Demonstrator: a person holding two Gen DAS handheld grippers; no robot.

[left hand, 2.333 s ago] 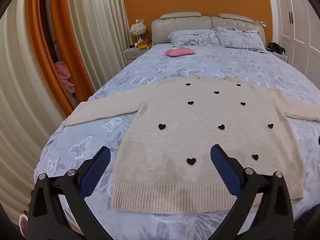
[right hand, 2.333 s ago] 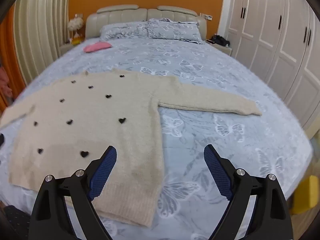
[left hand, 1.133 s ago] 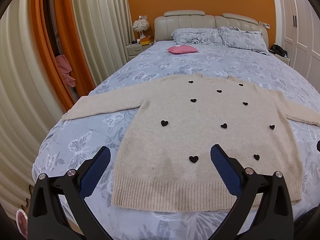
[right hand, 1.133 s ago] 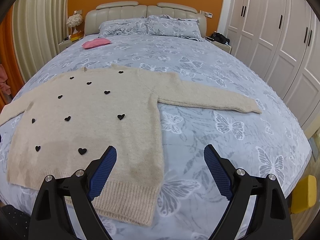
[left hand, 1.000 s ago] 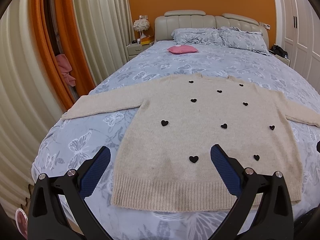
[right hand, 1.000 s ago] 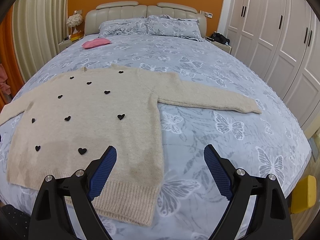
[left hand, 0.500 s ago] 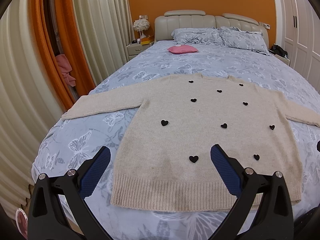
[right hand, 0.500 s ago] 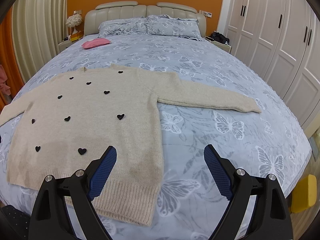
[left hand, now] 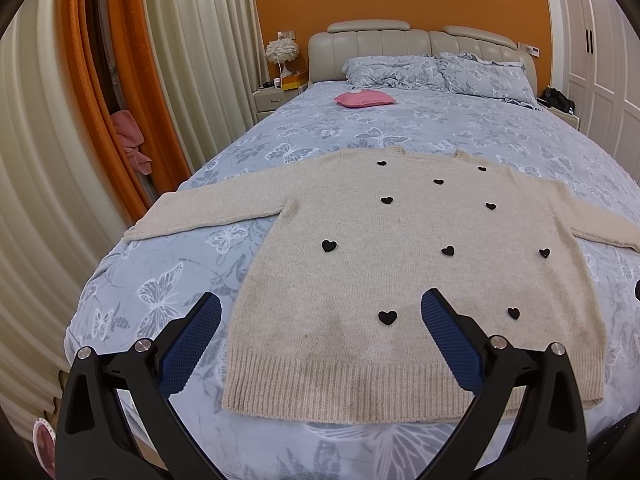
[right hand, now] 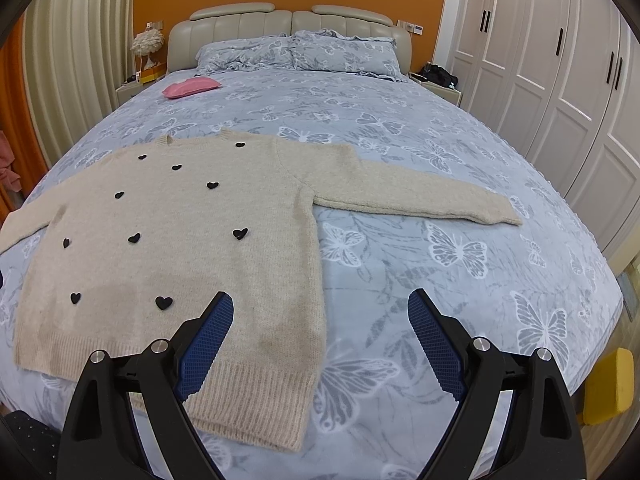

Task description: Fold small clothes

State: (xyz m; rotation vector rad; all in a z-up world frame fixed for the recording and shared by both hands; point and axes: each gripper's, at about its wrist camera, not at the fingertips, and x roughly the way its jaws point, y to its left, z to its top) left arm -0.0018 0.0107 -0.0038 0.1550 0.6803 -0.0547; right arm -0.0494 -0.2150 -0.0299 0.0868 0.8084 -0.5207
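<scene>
A: Beige sweater (left hand: 404, 280) lying flat on the bed (right hand: 440, 152), sleeves spread out. Left gripper (left hand: 320, 334) and right gripper (right hand: 320, 330) both gaping wide, holding nothing, hovering near the hem.

B: Probably risky grabbing only the top knit layer. Could bunch up, fold crooked.

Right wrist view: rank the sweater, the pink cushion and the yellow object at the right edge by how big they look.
1. sweater
2. pink cushion
3. yellow object, partly cut off

The last two look similar; the cushion lies much farther off, so their order is unsure.
</scene>
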